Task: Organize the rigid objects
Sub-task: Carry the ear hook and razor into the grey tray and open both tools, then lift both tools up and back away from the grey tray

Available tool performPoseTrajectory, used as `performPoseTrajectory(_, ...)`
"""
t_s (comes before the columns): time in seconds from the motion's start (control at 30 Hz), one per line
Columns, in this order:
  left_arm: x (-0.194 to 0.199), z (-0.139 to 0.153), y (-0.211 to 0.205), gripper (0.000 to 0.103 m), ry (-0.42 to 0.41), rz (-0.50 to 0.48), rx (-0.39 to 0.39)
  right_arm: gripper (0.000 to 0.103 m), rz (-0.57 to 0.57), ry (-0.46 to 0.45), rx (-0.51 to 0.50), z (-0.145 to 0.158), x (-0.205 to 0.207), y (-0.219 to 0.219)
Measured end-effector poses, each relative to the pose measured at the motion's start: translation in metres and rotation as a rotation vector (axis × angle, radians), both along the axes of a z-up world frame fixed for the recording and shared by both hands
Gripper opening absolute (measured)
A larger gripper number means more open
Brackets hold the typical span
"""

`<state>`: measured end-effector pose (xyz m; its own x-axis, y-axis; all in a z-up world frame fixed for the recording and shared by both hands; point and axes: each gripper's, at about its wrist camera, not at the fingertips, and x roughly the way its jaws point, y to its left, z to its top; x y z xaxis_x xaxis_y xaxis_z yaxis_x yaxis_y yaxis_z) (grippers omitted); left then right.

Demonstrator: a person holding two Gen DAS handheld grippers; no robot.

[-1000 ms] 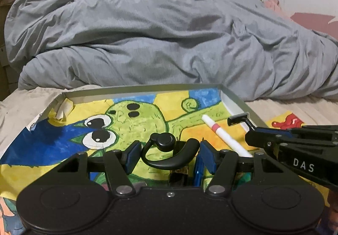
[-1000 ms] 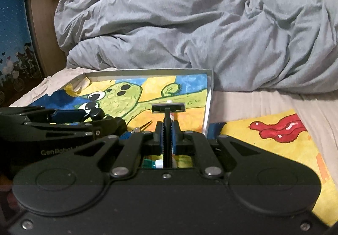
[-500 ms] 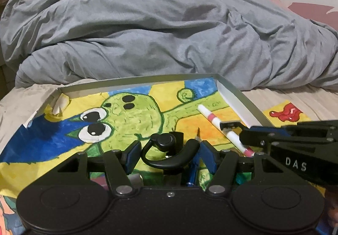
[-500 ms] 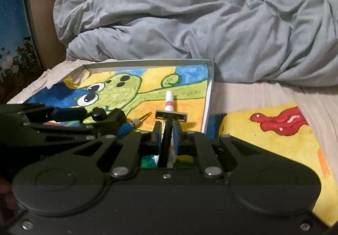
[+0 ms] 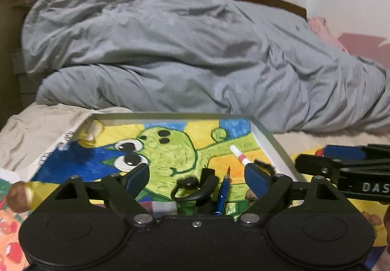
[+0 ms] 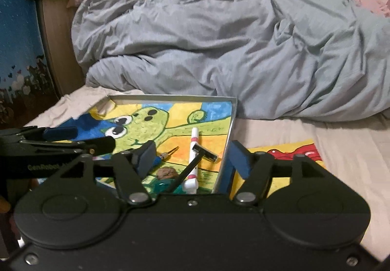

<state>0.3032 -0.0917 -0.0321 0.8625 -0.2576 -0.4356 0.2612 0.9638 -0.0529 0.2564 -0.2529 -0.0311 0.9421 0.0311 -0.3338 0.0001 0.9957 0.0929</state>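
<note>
both grippers hang with fingers spread wide and nothing between them. the left gripper (image 5: 196, 177) sits over a black hooked earpiece (image 5: 193, 188) lying in the shallow grey box lined with a cartoon drawing (image 6: 232, 115), a blue metal pen (image 5: 223, 194) just beside it. the right gripper (image 6: 192, 157) stands over a black t-shaped razor (image 6: 197, 161) resting across a white tube with pink bands (image 6: 193, 161). it looks like a drop-off step, both items now in the box. next each gripper likely needs lifting clear without snagging them. a brown walnut-like lump (image 6: 167, 171) lies close by. beyond, a rumpled grey duvet (image 6: 231, 46) fills the bed.
</note>
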Motion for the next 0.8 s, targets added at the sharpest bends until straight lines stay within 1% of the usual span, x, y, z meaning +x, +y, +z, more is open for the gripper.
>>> performPoseTrajectory(0.03,-0.007,0.004,0.003,0.095,-0.01,0.014,-0.01,0.079,-0.002,-0.01,0.001,0.003,-0.007,0.0)
performPoseTrajectory(0.07,-0.015,0.008,0.005,0.098,-0.022,0.029,-0.02,0.085,-0.006,-0.023,-0.005,0.006,-0.015,0.001)
performPoseTrajectory(0.1,-0.024,0.011,0.007,0.102,-0.038,0.046,-0.026,0.085,-0.008,-0.031,-0.015,0.008,-0.023,0.002)
performPoseTrajectory(0.2,-0.047,0.021,0.014,0.102,-0.062,0.076,-0.052,0.091,-0.017,-0.04,-0.017,0.012,-0.05,0.003)
performPoseTrajectory(0.27,-0.063,0.026,0.016,0.102,-0.074,0.095,-0.06,0.099,-0.03,-0.05,-0.001,0.012,-0.068,0.003)
performPoseTrajectory(0.3,-0.072,0.029,0.017,0.102,-0.082,0.104,-0.059,0.101,-0.034,-0.058,0.003,0.012,-0.078,0.004)
performPoseTrajectory(0.47,-0.116,0.042,0.025,0.102,-0.123,0.141,-0.067,0.102,-0.048,-0.119,0.002,0.012,-0.121,0.013)
performPoseTrajectory(0.53,-0.133,0.043,0.026,0.102,-0.139,0.146,-0.052,0.102,-0.053,-0.139,-0.004,0.009,-0.137,0.021)
performPoseTrajectory(0.67,-0.165,0.039,0.03,0.102,-0.142,0.146,-0.019,0.102,-0.077,-0.133,-0.029,0.004,-0.163,0.032)
performPoseTrajectory(0.8,-0.192,0.031,0.037,0.102,-0.134,0.146,-0.014,0.103,-0.13,-0.101,-0.064,0.001,-0.182,0.04)
